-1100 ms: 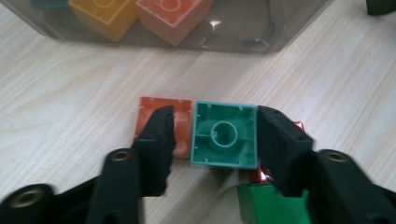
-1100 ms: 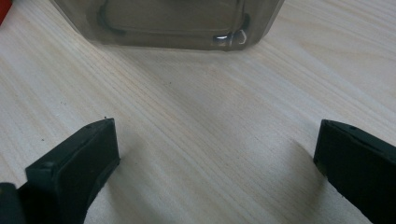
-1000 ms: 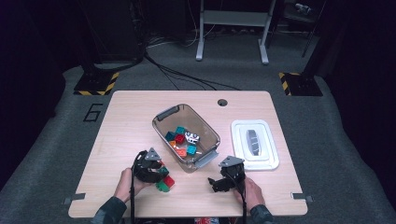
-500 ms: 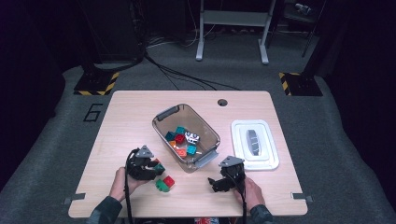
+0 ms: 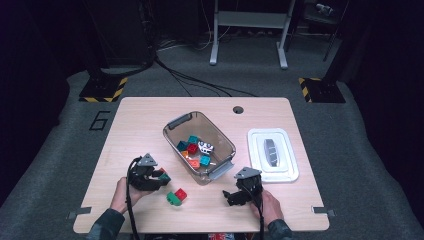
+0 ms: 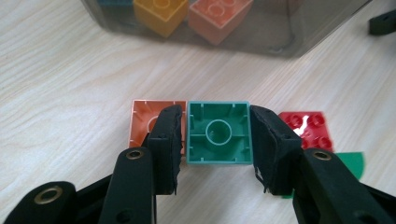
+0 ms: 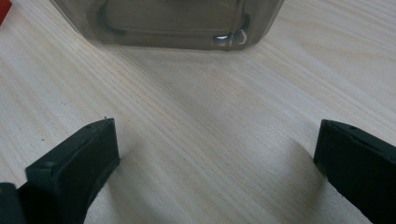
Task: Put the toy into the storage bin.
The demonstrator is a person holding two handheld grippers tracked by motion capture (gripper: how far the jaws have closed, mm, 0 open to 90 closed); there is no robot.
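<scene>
Green brick (image 6: pixel 217 133) clamped between left gripper (image 6: pixel 215 140) jaws; right gripper (image 7: pixel 215 154) jaws wide apart, empty.

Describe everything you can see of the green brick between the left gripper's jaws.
The green brick is a square plastic building block, seen from its hollow underside: thin walls, inner ribs and one round tube in the middle. The left gripper is shut on it, a black pad pressing each side. An orange brick lies beside it.

Dim room around a brightly lit table (image 5: pixel 150 120), soft shadows, gripper views sharp with slightly blurred edges
</scene>
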